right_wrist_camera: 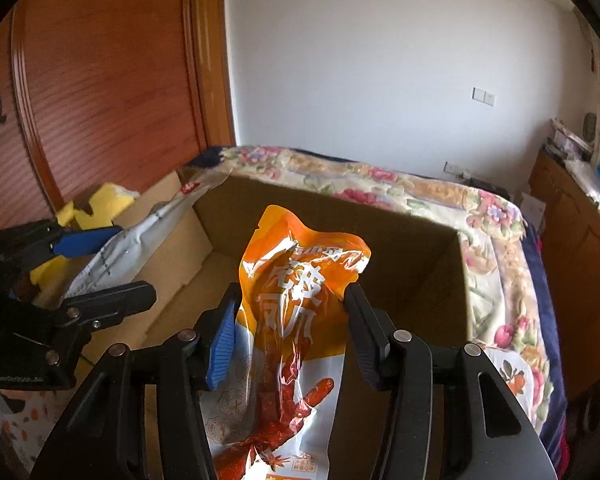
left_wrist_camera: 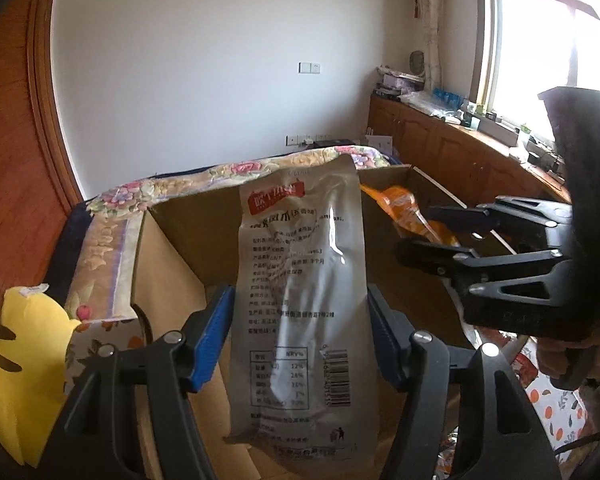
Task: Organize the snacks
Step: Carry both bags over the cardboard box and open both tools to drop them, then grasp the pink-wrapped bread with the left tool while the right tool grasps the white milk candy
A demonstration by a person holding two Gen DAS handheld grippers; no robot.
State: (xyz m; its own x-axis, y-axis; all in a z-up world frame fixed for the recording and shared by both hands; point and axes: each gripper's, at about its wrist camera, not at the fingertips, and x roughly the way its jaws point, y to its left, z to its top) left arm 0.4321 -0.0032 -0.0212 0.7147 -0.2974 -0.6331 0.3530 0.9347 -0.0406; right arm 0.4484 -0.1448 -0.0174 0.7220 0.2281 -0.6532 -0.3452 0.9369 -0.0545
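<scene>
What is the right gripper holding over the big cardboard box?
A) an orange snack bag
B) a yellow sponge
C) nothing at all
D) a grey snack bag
A: the right gripper is closed on an orange snack bag above the open cardboard box, while the grey snack bag is in the left gripper.

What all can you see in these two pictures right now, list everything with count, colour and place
Grey plastic snack pouch: one, grey with a red label, between the left pads, over the box.
Orange plastic snack pouch: one, orange and white, between the right pads, over the box.
Open cardboard box: one, brown, below both pouches.
Floral quilt: one, cream and pink, around the box.
Yellow foam piece: one, left of the box.
Wooden cabinets: brown, under the window.
Left hand-held gripper: black, blue pads.
Right hand-held gripper: black, blue pad.
</scene>
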